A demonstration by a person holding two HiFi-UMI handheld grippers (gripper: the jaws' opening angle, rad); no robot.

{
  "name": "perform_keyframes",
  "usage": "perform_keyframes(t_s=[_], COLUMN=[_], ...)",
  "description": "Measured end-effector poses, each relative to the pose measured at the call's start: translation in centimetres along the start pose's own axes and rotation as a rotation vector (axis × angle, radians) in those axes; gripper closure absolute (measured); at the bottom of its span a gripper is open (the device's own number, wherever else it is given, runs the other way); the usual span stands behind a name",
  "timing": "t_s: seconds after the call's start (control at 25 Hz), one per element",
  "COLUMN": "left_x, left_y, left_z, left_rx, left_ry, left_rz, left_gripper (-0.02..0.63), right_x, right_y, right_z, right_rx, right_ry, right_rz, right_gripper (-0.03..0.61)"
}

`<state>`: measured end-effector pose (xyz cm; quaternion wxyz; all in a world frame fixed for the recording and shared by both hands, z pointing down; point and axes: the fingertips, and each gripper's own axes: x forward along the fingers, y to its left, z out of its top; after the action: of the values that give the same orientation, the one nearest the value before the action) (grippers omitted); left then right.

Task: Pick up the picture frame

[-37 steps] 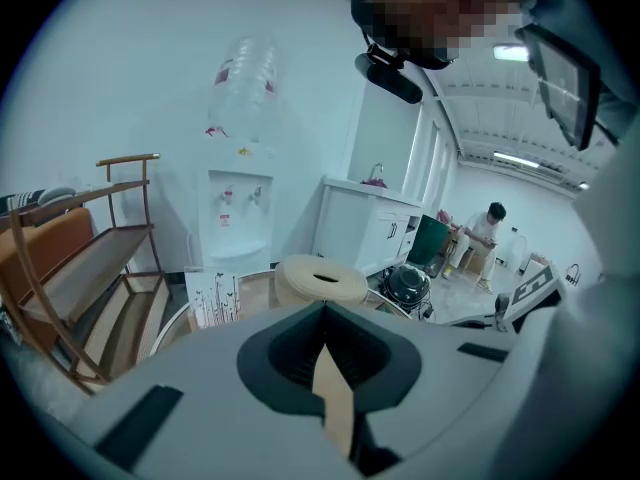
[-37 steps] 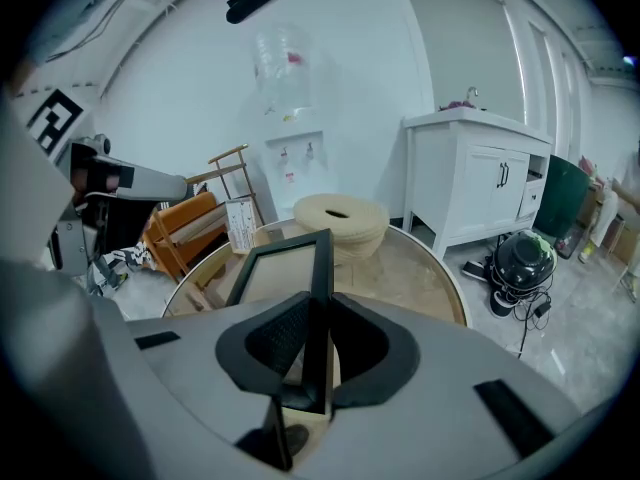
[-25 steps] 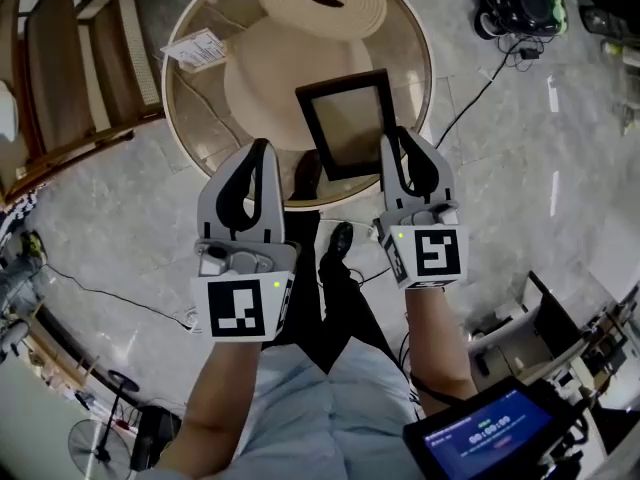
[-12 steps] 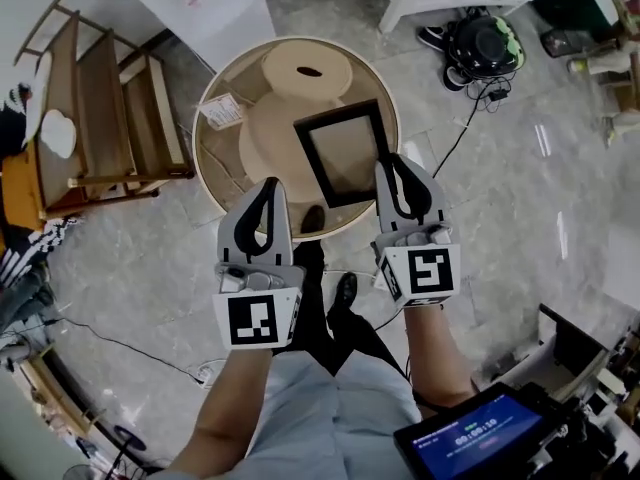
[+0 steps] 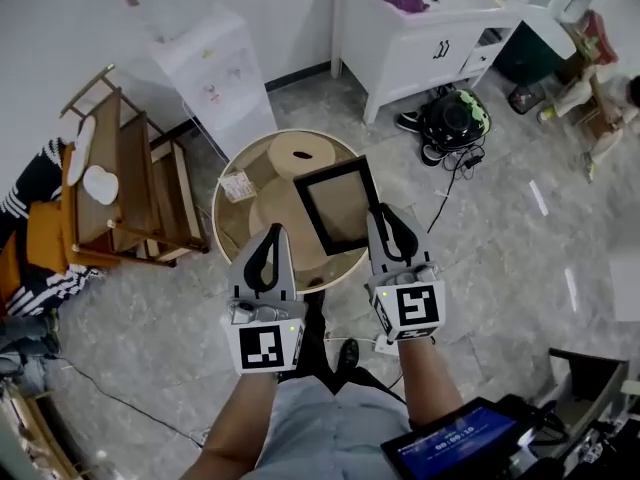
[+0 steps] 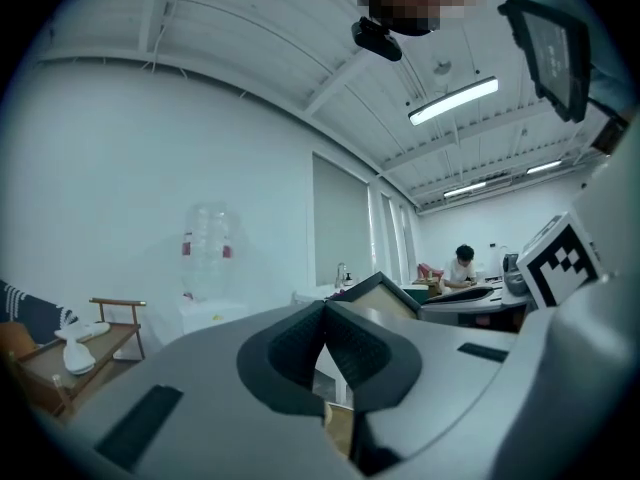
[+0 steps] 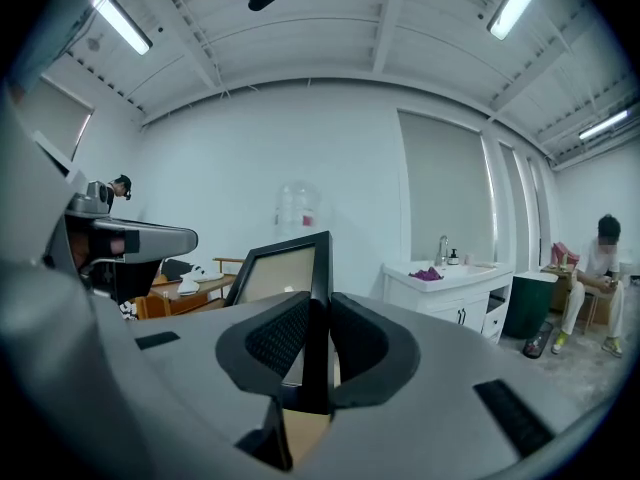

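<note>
The picture frame [image 5: 335, 206], black-edged with a beige inside, hangs in the air above the round table [image 5: 226, 240]. My right gripper [image 5: 384, 212] is shut on the frame's right edge. In the right gripper view the black edge [image 7: 318, 258] stands upright between the pads, with the right gripper [image 7: 313, 313] clamped on it. My left gripper [image 5: 271, 231] floats beside the frame's lower left, apart from it. Its jaws meet at the tips with nothing between them, as the left gripper [image 6: 323, 306] shows in its own view. A corner of the frame [image 6: 383, 289] peeks over its right jaw.
A wooden stool [image 5: 298, 158] and a paper card [image 5: 237, 186] show at the glass-topped table. A wooden rack [image 5: 130, 193] stands left, a water dispenser [image 5: 215, 68] and a white cabinet [image 5: 420, 23] behind. A dark bag [image 5: 455, 116] with cables lies right.
Both grippers have risen a good way. The frame has come up off the round table in the right gripper. The table and floor now look much smaller and farther below.
</note>
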<state>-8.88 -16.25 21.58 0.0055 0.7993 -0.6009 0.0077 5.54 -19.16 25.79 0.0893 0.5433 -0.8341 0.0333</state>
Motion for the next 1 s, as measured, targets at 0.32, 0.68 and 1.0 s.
perform_keyframes(t_s=[0.32, 0.68, 1.0], left_x=[-3.5, -8.3, -9.1], left_y=[-3.4, -7.7, -9.0], left_z=[8.2, 14.0, 16.1], left_rx=[0.077, 0.123, 0.162], left_ry=[-0.152, -0.245, -0.284], left_rz=[0.026, 0.032, 0.063], left_gripper=[0.603, 0.603, 0.603], right_x=[-6.1, -13.3, -16.2], right_y=[-0.6, -0.7, -1.8], right_z=[8.0, 13.4, 15.1], right_rx=[-0.047, -0.099, -0.126], right_ry=[-0.161, -0.295, -0.336], right_rz=[0.002, 0.014, 0.007], right_gripper=[0.499, 0.499, 0.499])
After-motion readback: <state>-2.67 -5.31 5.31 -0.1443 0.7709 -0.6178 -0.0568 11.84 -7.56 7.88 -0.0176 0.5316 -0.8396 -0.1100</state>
